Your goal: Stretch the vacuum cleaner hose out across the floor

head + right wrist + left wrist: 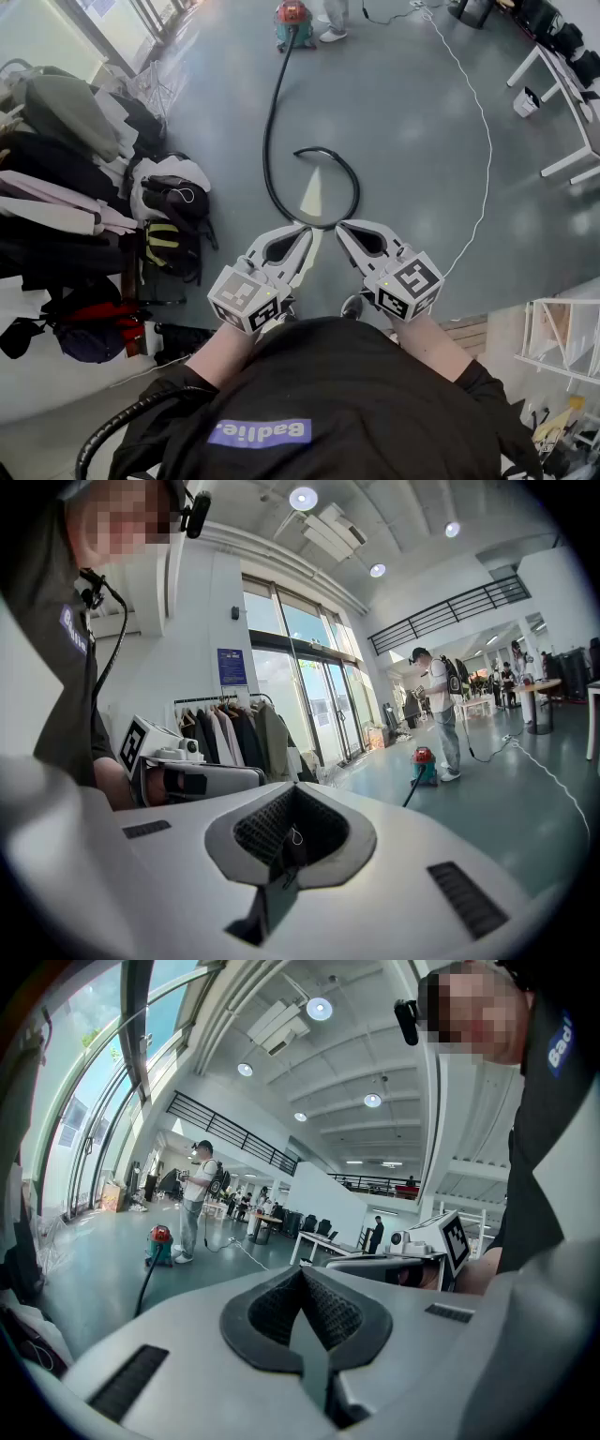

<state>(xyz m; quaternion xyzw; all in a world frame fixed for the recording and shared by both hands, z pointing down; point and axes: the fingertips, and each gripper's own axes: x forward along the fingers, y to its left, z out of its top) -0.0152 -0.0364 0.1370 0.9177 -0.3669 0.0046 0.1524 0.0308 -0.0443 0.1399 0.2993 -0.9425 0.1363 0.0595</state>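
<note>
The red and teal vacuum cleaner [293, 21] stands far off on the grey floor. Its black hose [271, 122] runs toward me, then bends into a hook-shaped loop [353, 184] just beyond my grippers. Both grippers are held level close to my body, above the floor and apart from the hose. My left gripper [305, 231] is shut with nothing between its pads. My right gripper [342, 228] is shut and empty too. The left gripper view shows the vacuum cleaner [160, 1245] at the left, and the right gripper view shows it [424, 764] at the right.
A rack of coats [56, 141] and bags [173, 202] line the left side. A person [333, 17] stands beside the vacuum cleaner. A thin white cable [486, 141] curves across the floor at the right. White tables [572, 84] and a white shelf [562, 337] stand at the right.
</note>
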